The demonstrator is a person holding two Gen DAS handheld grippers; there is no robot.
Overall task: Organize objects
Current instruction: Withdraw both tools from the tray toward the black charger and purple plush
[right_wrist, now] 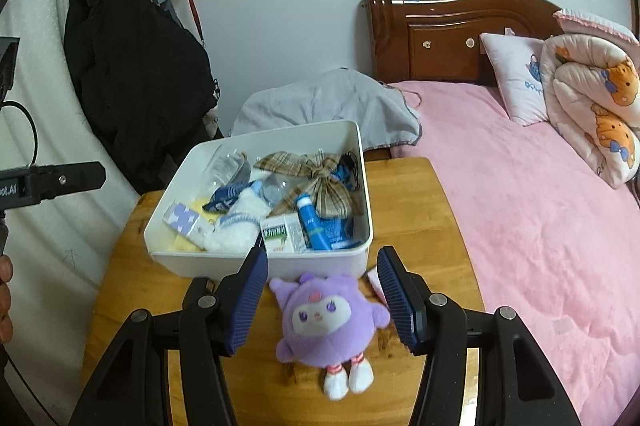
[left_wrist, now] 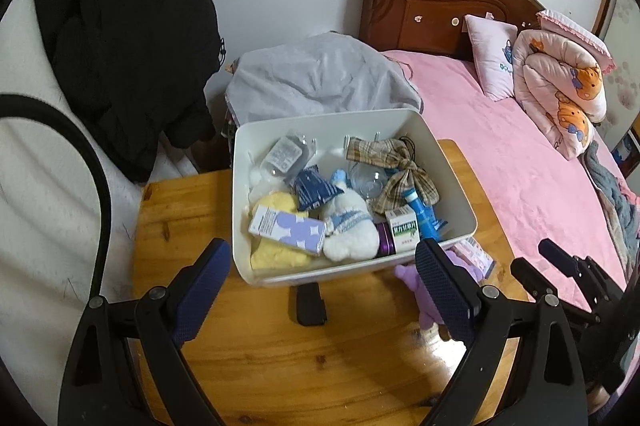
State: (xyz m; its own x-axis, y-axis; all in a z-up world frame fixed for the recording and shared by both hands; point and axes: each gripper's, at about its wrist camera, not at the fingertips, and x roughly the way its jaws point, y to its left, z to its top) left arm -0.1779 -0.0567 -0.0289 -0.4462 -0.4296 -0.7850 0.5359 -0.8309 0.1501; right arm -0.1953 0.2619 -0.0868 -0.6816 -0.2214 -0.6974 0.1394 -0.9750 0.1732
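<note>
A purple plush doll (right_wrist: 328, 318) lies face up on the wooden table (right_wrist: 132, 266), just in front of a white bin (right_wrist: 368, 193). My right gripper (right_wrist: 323, 258) is open, its blue pads either side of the doll's head without touching it. In the left wrist view my left gripper (left_wrist: 322, 254) is open and empty before the bin (left_wrist: 236, 185); its right finger hides most of the doll (left_wrist: 406, 276). The bin holds a plaid bow (left_wrist: 394, 165), a blue tube (right_wrist: 312, 224), a green-and-white box (left_wrist: 404, 228), a purple-patterned box (left_wrist: 286, 232) and a white plush (left_wrist: 350, 230).
A small black object (left_wrist: 308, 304) lies on the table in front of the bin. A pink packet (right_wrist: 374, 280) sits by the bin's right corner. The pink bed (right_wrist: 540, 205) borders the table on the right, grey cloth (left_wrist: 320, 77) lies behind the bin, and a black coat (left_wrist: 128, 45) hangs at left.
</note>
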